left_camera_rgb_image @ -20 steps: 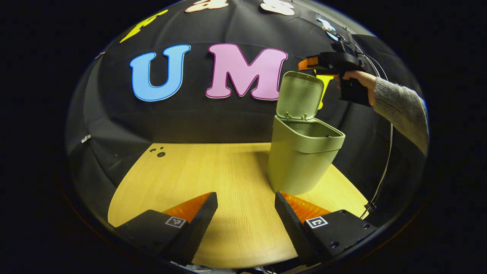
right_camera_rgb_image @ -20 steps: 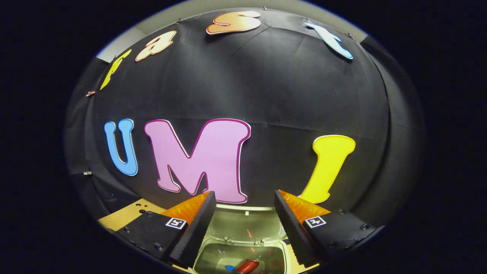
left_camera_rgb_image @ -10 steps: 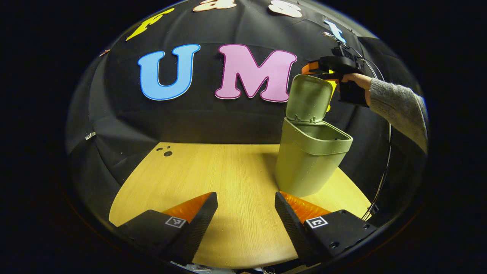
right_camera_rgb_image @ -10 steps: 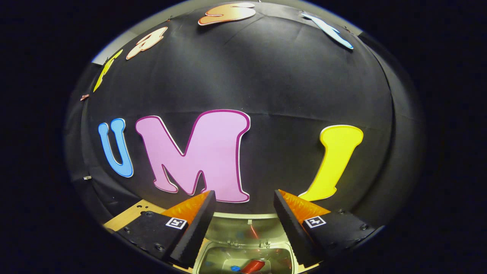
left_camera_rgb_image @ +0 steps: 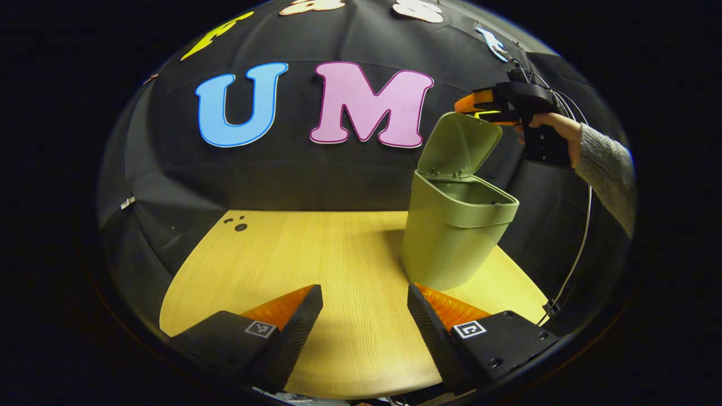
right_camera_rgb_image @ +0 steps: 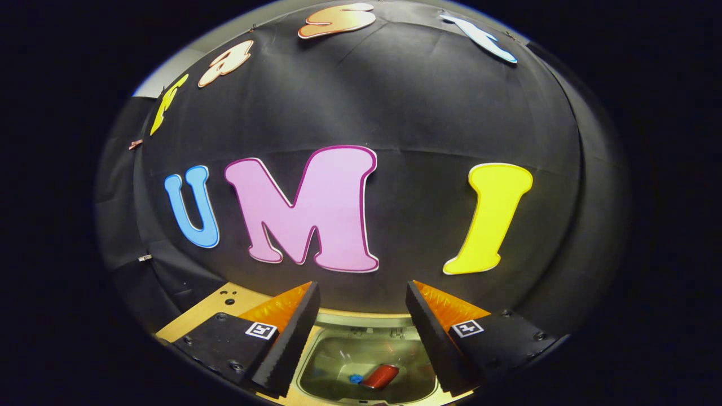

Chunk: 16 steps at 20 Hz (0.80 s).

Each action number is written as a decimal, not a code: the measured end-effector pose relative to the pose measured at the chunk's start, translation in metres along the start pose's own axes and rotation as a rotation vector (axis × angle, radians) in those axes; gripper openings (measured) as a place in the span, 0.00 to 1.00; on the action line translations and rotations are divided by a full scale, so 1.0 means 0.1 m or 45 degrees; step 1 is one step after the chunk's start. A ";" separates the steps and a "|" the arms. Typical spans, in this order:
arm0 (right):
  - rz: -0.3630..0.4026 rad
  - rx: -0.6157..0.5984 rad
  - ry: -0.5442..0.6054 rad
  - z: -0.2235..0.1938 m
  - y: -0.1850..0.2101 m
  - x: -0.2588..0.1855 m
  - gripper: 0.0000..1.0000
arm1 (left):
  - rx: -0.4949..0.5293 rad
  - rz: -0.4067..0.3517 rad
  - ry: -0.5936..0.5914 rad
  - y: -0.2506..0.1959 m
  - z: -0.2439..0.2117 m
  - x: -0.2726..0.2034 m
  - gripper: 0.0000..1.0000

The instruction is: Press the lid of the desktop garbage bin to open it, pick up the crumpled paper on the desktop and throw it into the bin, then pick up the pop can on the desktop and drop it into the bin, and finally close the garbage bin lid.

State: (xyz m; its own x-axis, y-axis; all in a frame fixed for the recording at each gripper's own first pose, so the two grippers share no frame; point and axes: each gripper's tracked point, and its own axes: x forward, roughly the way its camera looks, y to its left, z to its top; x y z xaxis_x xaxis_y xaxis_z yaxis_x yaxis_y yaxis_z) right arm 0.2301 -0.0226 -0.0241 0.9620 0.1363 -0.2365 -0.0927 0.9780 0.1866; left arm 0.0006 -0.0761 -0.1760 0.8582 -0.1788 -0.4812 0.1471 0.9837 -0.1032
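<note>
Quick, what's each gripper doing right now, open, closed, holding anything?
Left gripper: open, empty, low over the table.
Right gripper: open, empty, above the bin lid.

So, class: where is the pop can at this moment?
In the right gripper view, the pop can lies inside the open garbage bin, low between the right gripper fingers.

There are one olive-green plastic bin (left_camera_rgb_image: 451,237) with one hinged lid (left_camera_rgb_image: 459,144) raised, one red pop can (right_camera_rgb_image: 381,376) lying inside it, one pale wooden tabletop (left_camera_rgb_image: 338,265), two grippers and one grey-sleeved hand (left_camera_rgb_image: 555,127).
</note>
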 end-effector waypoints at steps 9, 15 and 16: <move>0.061 0.029 0.273 -0.87 0.01 -0.21 0.96 | 0.014 -0.049 0.018 -0.12 -0.03 0.09 0.98; 0.053 -0.037 0.375 -1.29 -0.03 -0.25 0.96 | 0.018 -0.061 0.029 -0.14 -0.06 0.11 0.98; 0.049 -0.053 0.385 -1.33 -0.04 -0.28 0.96 | 0.016 -0.061 0.030 -0.13 -0.06 0.11 0.98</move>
State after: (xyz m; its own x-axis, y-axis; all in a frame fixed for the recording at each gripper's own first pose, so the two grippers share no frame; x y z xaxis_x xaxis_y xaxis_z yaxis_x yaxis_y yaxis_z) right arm 0.1697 -0.0095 -0.1448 0.8379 0.2082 -0.5045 -0.1443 0.9760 0.1631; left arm 0.0048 -0.0913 -0.1850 0.8383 -0.2256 -0.4964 0.1938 0.9742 -0.1155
